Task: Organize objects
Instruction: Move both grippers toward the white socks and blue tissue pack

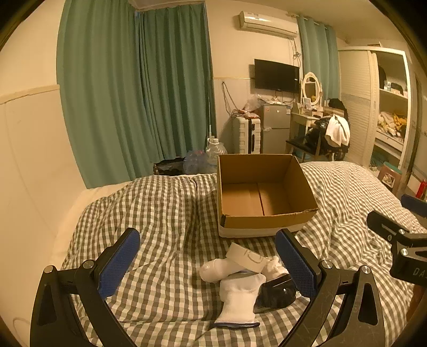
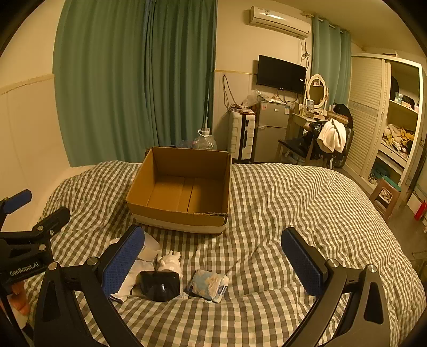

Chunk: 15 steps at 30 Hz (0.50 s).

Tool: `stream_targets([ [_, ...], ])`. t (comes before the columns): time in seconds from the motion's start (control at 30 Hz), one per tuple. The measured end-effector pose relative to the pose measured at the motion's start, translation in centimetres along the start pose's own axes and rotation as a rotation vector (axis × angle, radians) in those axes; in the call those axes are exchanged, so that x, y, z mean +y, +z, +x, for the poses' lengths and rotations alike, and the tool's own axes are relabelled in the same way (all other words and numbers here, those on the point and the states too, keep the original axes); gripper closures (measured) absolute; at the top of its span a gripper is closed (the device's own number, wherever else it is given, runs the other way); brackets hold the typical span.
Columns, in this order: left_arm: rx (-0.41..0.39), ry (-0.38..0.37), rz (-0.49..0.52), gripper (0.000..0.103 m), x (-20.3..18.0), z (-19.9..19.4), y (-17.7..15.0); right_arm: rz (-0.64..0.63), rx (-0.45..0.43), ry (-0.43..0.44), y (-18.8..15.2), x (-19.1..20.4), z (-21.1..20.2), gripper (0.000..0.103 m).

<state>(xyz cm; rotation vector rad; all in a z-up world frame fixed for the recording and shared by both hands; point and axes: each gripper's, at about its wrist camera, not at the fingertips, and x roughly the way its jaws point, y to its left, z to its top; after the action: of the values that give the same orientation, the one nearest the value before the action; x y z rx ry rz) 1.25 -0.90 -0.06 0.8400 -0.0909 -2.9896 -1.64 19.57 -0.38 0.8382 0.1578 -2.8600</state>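
We hold both grippers, left (image 1: 208,263) and right (image 2: 213,260), spread wide above socks (image 1: 237,296) before the box (image 2: 184,213).

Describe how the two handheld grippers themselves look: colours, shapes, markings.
Both the left gripper and right gripper have black angular frames with silver bolts and flat fingers faced with blue textured pads. The right wrist view shows white "GenRobot.AI" lettering on the left unit's body.

Home bedroom: checked bed (image 2: 293,202), green curtains (image 2: 133,80), wall TV (image 2: 281,73), AC unit (image 2: 280,21), vanity w/ mirror (image 2: 316,90), open wardrobe (image 2: 400,128).
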Motion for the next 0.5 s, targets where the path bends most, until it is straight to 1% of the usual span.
stream_targets([
  [0.33,0.012,0.0,-0.012,0.0,0.3,0.22,-0.19,-0.021,0.013,0.013,-0.31,0.53,0.7,0.0],
  [0.47,0.003,0.007,0.02,0.0,-0.24,0.12,-0.33,-0.018,0.014,0.015,-0.38,0.48,0.71,0.0],
  [0.5,-0.005,0.009,0.046,0.0,-0.38,0.07,-0.37,-0.016,0.015,0.015,-0.4,0.42,0.74,0.0],
])
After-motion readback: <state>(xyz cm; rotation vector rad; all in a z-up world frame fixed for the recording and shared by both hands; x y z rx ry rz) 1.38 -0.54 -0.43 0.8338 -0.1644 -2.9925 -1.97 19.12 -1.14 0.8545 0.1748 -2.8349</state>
